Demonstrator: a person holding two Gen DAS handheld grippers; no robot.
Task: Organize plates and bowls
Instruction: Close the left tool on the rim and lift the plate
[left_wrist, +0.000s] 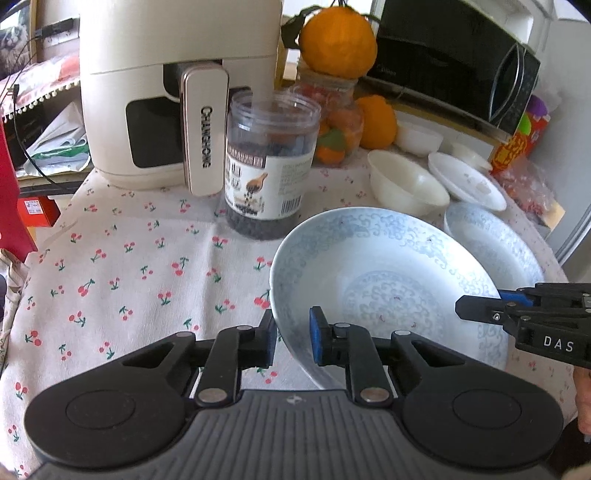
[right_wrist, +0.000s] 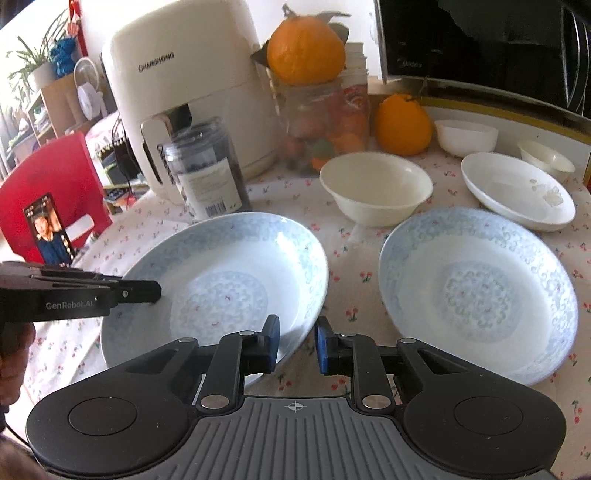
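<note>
Plate (left_wrist: 373, 273) lifting is our step: low in the frame, both hand-held grippers pinch one blue plate's rim, the left (left_wrist: 293, 341) on its near-left edge, the right (right_wrist: 297, 345) on the opposite edge. It sits tilted. Next we judge it goes onto the second blue plate (right_wrist: 476, 288), just beside it on the counter (left_wrist: 129, 258), kept level.
</note>
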